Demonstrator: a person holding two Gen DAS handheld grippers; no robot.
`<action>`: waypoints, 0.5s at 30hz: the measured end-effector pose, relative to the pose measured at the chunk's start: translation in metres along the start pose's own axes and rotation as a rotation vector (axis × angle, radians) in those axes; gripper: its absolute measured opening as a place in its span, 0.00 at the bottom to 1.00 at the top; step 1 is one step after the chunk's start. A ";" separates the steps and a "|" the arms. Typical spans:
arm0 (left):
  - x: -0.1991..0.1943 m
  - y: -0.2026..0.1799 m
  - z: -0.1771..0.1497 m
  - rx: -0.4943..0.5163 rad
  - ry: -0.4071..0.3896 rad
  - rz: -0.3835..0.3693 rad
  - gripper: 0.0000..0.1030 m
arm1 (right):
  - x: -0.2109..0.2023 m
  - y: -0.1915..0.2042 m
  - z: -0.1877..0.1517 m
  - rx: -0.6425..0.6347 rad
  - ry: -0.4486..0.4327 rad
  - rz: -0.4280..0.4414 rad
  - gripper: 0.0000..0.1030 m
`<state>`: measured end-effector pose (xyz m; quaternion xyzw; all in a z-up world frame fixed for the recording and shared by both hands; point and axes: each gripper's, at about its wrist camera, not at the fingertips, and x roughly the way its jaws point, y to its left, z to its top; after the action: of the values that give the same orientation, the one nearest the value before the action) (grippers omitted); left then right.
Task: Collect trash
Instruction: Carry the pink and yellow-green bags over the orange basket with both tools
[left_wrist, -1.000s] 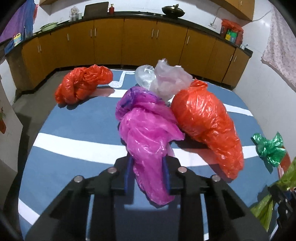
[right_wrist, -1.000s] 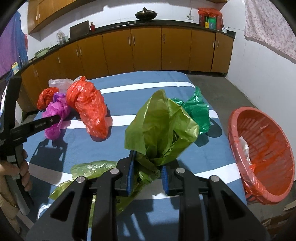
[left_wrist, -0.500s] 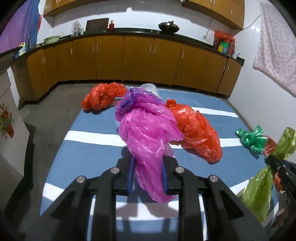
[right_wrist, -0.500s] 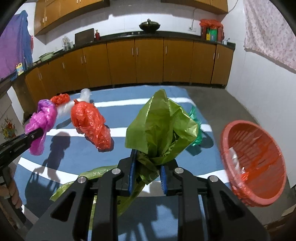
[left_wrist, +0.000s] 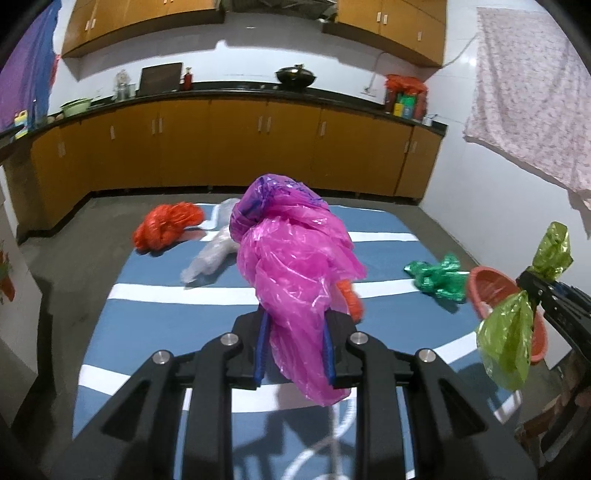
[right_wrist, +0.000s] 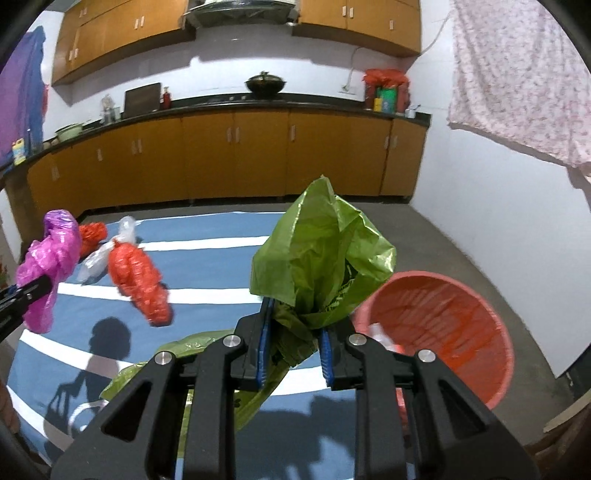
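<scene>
Pinching a pink bag (left_wrist: 295, 273), the left gripper (left_wrist: 293, 345) held it above the striped mat (left_wrist: 177, 314); the right gripper (right_wrist: 293, 341) clamped a green bag (right_wrist: 321, 254), the red basket (right_wrist: 461, 314) at its three o'clock.

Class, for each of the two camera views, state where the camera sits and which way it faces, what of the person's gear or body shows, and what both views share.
Left wrist view: sits on the left gripper, looking along its fingers over the striped mat toward the cabinets; its jaws clamp the pink bag.
Right wrist view: sits on the right gripper, facing the same cabinets; its jaws clamp the light green bag, beside the red basket.
Shared: each view shows the other gripper with its bag, plus the mat, basket and orange bags.
</scene>
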<state>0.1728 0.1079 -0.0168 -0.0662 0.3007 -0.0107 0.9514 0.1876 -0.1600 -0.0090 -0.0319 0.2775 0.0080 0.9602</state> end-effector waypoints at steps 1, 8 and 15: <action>0.000 -0.004 0.001 0.004 -0.001 -0.007 0.23 | -0.001 -0.006 0.000 0.004 -0.003 -0.013 0.22; 0.000 -0.041 0.003 0.045 -0.005 -0.059 0.23 | -0.006 -0.039 -0.004 0.018 -0.017 -0.098 0.22; 0.006 -0.076 0.004 0.082 0.001 -0.113 0.23 | -0.008 -0.067 -0.011 0.025 -0.014 -0.162 0.22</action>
<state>0.1814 0.0325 -0.0072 -0.0440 0.2963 -0.0769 0.9510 0.1779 -0.2270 -0.0101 -0.0422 0.2673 -0.0727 0.9599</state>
